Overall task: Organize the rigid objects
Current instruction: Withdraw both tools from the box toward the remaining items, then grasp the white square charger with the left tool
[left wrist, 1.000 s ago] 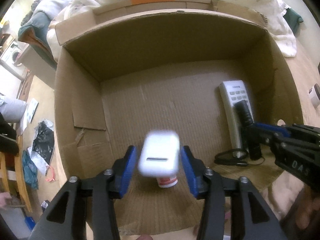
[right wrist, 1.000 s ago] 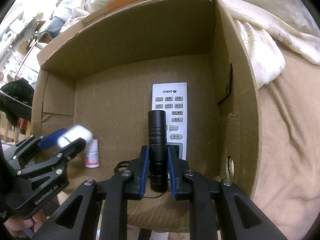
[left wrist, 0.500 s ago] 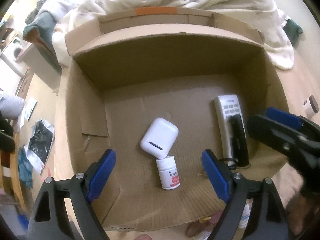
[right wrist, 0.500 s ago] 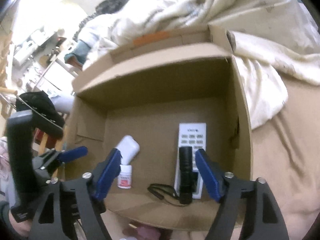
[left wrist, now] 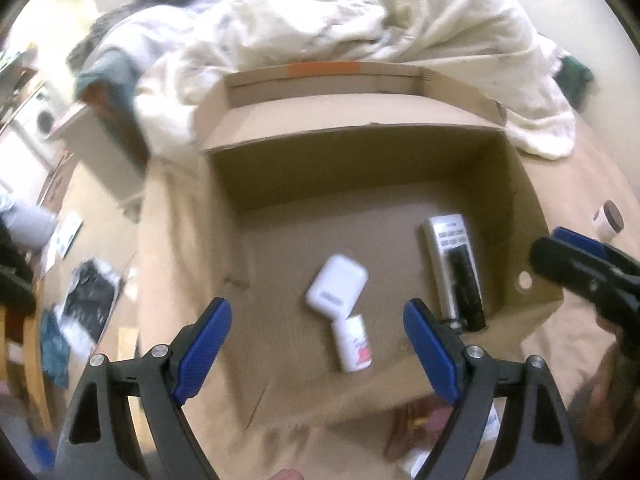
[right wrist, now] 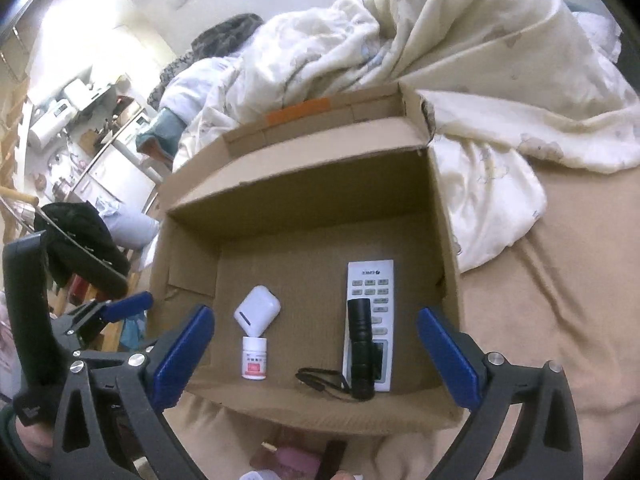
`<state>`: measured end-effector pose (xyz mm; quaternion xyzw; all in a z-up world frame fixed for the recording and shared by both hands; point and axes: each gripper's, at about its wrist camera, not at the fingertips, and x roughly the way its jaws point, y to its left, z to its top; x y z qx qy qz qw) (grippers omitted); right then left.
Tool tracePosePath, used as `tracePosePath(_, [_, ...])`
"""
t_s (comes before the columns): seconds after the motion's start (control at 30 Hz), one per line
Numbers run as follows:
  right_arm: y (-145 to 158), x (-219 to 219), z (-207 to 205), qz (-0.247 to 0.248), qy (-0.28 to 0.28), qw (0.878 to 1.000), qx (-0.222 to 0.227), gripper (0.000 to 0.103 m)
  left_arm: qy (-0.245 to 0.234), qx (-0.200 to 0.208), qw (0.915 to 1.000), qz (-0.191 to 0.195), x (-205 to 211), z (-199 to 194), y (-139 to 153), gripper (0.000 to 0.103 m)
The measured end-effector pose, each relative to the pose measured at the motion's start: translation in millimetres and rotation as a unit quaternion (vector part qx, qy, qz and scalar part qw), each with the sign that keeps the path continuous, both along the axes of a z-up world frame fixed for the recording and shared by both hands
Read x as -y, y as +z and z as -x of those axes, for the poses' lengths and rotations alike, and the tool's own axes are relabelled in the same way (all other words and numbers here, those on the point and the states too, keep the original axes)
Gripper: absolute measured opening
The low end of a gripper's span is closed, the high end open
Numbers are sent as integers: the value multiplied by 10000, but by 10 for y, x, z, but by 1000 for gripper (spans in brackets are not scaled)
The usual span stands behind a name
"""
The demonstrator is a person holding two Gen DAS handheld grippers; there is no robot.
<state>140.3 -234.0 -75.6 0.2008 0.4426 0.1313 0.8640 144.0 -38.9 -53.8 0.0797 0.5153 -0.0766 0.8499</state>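
Observation:
An open cardboard box [left wrist: 360, 160] sits on the bed. On its floor a white earbud case [left wrist: 336, 286] [right wrist: 257, 309] leans against a small white pill bottle [left wrist: 354, 344] [right wrist: 255, 358] with a red label. To the right a black flashlight [left wrist: 464, 284] [right wrist: 359, 344] lies on a white remote [left wrist: 446, 236] [right wrist: 370, 280], its cord [right wrist: 320, 378] trailing left. My left gripper [left wrist: 315, 306] hangs open above the box's near edge, holding nothing. My right gripper [right wrist: 315, 313] hovers above the near right side, its jaws opening wide with nothing between them.
A rumpled white duvet [right wrist: 440, 60] is piled behind and to the right of the box. A small jar [left wrist: 608, 220] stands on the beige sheet [right wrist: 560, 320] to the right. Clothes and clutter [left wrist: 88, 300] lie on the floor at left.
The left gripper let go of the white case, which now lies in the box. The right gripper released the flashlight onto the remote. Both rose and pulled back, jaws spread wide.

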Motion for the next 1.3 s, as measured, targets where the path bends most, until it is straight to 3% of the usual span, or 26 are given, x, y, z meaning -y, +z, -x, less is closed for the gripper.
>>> tracePosePath(0.1, [109, 31, 124, -365, 1, 9993, -31, 103, 189, -29, 9994, 295, -160, 189, 211, 89])
tracePosePath(0.27, [312, -7, 404, -139, 82, 9997, 194, 103, 367, 38, 9977, 573, -329, 454, 432, 91])
tracePosePath(0.43, [318, 25, 719, -408, 49, 9991, 122, 103, 453, 142, 9966, 678, -417, 692, 516, 91])
tracePosePath(0.7, [177, -19, 1037, -167, -124, 9998, 24, 103, 561, -111, 9954, 774, -476, 986, 295, 91])
tracePosePath(0.8, [65, -14, 1060, -341, -204, 9992, -100, 103, 623, -211, 9946, 801, -489, 1054, 192, 91])
tracePosePath(0.97, [11, -72, 1047, -340, -113, 9992, -183, 103, 609, -404, 9958, 555, -460, 1101, 16, 91])
tracePosePath(1.3, [-74, -6, 997, -360, -296, 9983, -360, 103, -407, -1028, 9932, 368, 90, 1176, -338, 91])
